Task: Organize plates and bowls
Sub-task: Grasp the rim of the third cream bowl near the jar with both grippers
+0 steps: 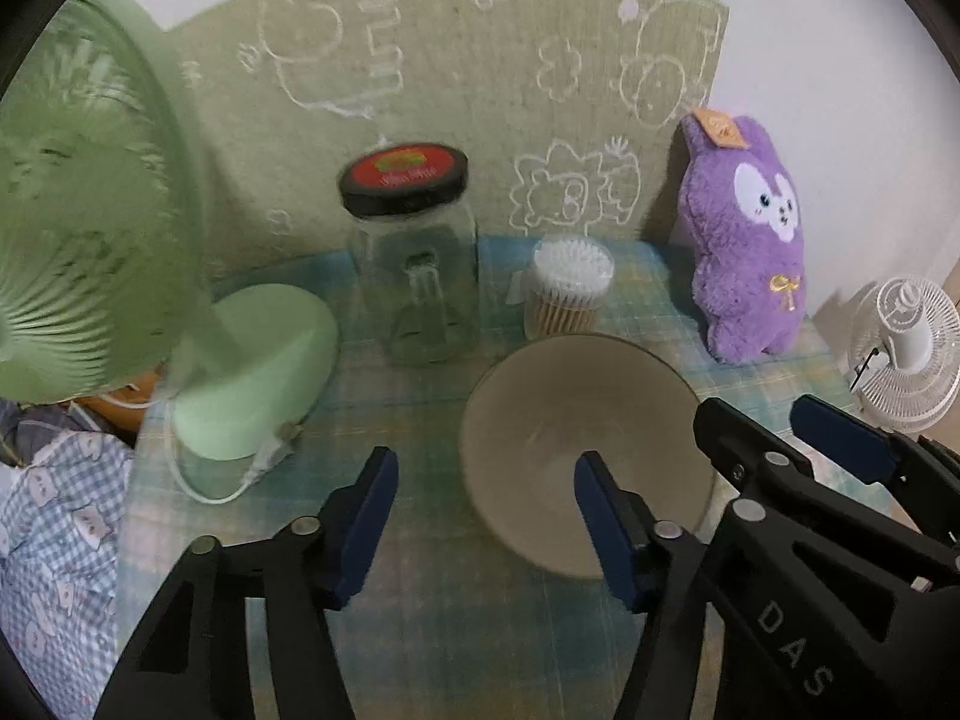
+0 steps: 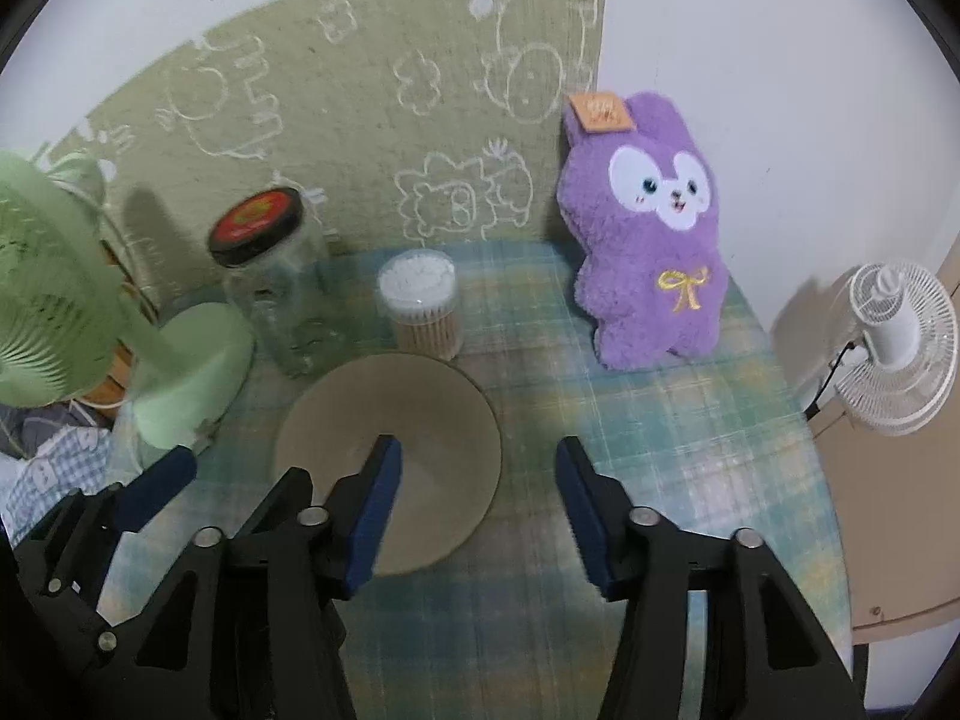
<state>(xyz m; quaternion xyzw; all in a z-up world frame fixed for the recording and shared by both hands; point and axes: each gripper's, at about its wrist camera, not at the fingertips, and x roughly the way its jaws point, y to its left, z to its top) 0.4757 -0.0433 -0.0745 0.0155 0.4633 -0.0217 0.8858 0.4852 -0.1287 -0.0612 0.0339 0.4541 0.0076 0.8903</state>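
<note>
Bowl (image 1: pixel 585 450) — one only; left gripper (image 1: pixel 486 516) and right gripper (image 2: pixel 477 498) both spread wide, empty — two fans.

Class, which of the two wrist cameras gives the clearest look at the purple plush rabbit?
The right wrist view: the purple plush rabbit appears larger, sharper and nearer the centre, its face and gold bow plain. The left wrist view shows the whole rabbit too, but smaller and softer, off to the right.

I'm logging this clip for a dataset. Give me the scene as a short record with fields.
surface: plaid cloth
task item: beige bowl, upright, empty
left gripper: open, holding nothing
right gripper: open, holding nothing
behind bowl: glass jar, cotton swab tub
left side: green fan
back right: purple plush
</note>
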